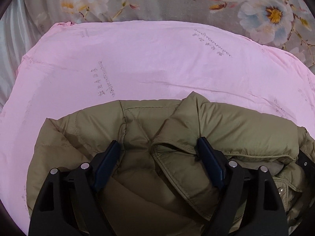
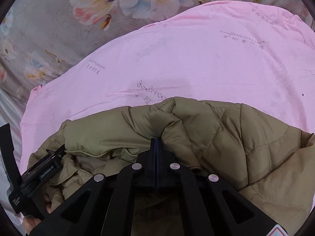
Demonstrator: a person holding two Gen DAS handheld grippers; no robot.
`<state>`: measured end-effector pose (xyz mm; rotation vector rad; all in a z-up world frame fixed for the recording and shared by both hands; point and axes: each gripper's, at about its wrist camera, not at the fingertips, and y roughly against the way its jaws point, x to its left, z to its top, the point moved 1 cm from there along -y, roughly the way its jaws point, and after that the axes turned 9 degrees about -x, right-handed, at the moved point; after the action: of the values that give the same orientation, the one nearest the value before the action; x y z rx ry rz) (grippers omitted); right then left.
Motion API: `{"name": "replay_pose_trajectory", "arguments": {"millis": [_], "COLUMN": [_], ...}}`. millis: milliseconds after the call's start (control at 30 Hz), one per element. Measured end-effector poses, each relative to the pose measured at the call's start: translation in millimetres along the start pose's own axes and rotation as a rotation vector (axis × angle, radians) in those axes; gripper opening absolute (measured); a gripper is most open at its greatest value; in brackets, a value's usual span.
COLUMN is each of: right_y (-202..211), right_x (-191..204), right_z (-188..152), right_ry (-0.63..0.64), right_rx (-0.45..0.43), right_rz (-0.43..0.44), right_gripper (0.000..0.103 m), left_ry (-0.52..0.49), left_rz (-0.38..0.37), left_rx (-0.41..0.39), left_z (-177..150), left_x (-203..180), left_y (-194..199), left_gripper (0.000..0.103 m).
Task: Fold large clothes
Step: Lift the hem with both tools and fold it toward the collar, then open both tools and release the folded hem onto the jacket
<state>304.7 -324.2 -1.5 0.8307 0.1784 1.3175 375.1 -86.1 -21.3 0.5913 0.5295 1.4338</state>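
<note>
1. Olive quilted jacket (image 1: 226, 125) bunched in a heap on a pink sheet (image 1: 122, 63), at the near edge of that sheet in both views.
2. Pink sheet printed with faint grey script, spread over a grey floral cover (image 1: 167, 2) showing at the far side and corners.
3. Left gripper (image 1: 158, 149) spread wide, fingers (image 1: 107, 163) resting on the jacket's folds with a collar-like hem between them; nothing pinched.
4. Seen from the right wrist: left gripper's body (image 2: 42, 170) low at the left, lying against the jacket's edge.
5. Right gripper (image 2: 156, 140) closed, pads pressed together with no gap visible, tips at a ridge of jacket (image 2: 216, 129) fabric; cannot tell whether any cloth is caught between them.
6. Jacket's lighter lining (image 2: 92, 160) exposed just left of the right gripper, under a stitched hem.
</note>
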Motion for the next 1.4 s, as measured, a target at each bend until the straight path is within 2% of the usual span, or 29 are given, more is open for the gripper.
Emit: {"name": "replay_pose_trajectory", "arguments": {"millis": [267,700,1067,1167,1200,1267,1300,1333,1400], "right_y": [-2.6,-4.4,-4.3,5.5,13.5,42.6,65.8,87.0,129.1], "right_x": [7.6,13.9,11.2,8.8,9.0,10.9,10.3,8.9,1.3], "right_z": [-2.5,-2.9,-3.7,-4.7,-6.5,-15.8,-24.3,-32.8,-53.4], "right_ry": [0.063,0.104,0.099,0.081,0.081,0.085,0.094,0.108,0.143], "right_rx": [-0.039,-0.055,-0.068,-0.092,-0.103,-0.122,-0.14,-0.155,-0.194], "right_rz": [-0.042,-0.08,-0.076,-0.06,-0.064,-0.065,-0.052,-0.035,-0.025], "right_gripper": [0.0,0.0,0.0,0.0,0.002,0.015,0.03,0.04,0.05], "left_ry": [-0.014,-0.036,-0.037,-0.015,-0.002,0.012,0.018,0.02,0.034], "left_rz": [0.016,0.04,0.055,0.039,0.028,-0.006,-0.025,-0.03,-0.052], "left_rx": [-0.015,-0.018,-0.015,-0.019,-0.02,-0.03,-0.057,-0.072,-0.091], "left_z": [-0.6,-1.1,1.3,1.9,1.2,-3.8,-8.5,-13.1,-28.4], "left_x": [-4.3,-9.5,-10.7,-4.3,0.3,12.1,21.2,29.2,52.2], "left_y": [-1.7,-2.0,-3.7,1.0,6.4,31.6,52.2,67.4,103.3], "left_gripper": [0.08,0.081,0.084,0.085,0.085,0.085,0.087,0.092,0.094]}}
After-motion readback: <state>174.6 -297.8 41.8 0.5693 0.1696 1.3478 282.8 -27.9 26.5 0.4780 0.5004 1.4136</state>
